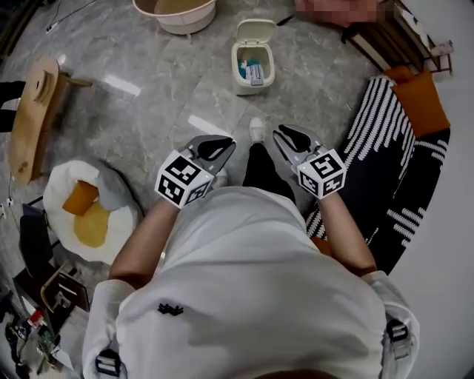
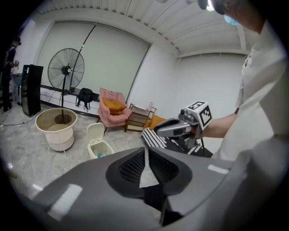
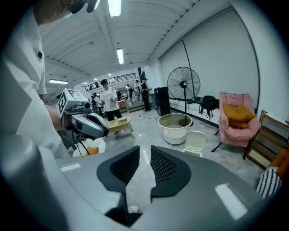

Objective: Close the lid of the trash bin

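Note:
A small cream trash bin (image 1: 253, 70) stands on the grey marble floor ahead, its lid (image 1: 256, 30) tipped up and back, with blue-and-white rubbish inside. The left gripper view also shows the bin (image 2: 100, 148) with its raised lid (image 2: 95, 131); in the right gripper view the lid (image 3: 196, 139) is seen from another side. My left gripper (image 1: 215, 148) (image 2: 146, 151) is shut with nothing in it. My right gripper (image 1: 292, 138) (image 3: 145, 155) is open and empty, with a narrow gap between its pads. Both are held before my body, well short of the bin.
A beige tub (image 1: 178, 11) stands behind the bin on its left. A wooden stool (image 1: 33, 111) and an egg-shaped cushion (image 1: 89, 211) lie at the left, a striped rug (image 1: 392, 163) and an orange cushion (image 1: 421, 100) at the right. My shoe (image 1: 257, 129) points at the bin.

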Demonstrator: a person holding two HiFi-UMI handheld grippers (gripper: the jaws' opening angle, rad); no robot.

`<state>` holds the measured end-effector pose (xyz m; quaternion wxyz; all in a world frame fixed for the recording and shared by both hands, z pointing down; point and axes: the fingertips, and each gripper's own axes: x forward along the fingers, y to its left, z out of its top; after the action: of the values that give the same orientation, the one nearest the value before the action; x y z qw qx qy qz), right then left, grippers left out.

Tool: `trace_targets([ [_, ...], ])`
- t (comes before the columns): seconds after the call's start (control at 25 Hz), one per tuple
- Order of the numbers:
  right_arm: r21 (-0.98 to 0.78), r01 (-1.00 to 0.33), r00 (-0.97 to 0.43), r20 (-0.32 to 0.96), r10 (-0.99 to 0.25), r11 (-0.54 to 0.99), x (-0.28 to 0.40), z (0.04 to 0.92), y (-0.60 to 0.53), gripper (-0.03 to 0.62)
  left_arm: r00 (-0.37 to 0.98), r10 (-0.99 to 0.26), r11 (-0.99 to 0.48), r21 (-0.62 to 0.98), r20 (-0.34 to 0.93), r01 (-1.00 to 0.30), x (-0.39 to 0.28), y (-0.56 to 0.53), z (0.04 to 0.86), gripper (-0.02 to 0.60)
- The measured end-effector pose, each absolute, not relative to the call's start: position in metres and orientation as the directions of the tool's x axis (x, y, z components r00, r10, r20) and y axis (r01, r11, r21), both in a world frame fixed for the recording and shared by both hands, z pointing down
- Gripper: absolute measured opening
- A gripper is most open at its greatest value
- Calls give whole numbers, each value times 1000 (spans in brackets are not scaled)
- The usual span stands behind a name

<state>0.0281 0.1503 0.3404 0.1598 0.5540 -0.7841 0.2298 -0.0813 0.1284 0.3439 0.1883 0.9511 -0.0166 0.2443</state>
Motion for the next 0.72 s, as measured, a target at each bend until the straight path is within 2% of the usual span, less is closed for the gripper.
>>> trace_targets([
  [0.32,-170,-876,-464,546,-697,451,130,367,18,54,866,-98,-883,358,490,-303,-2,39,340,58],
  [0.72,-188,-803,-545,614,-571,565,228,442,-124,54,823,-186,-819,378,536,-431,78,-19,354,57],
])
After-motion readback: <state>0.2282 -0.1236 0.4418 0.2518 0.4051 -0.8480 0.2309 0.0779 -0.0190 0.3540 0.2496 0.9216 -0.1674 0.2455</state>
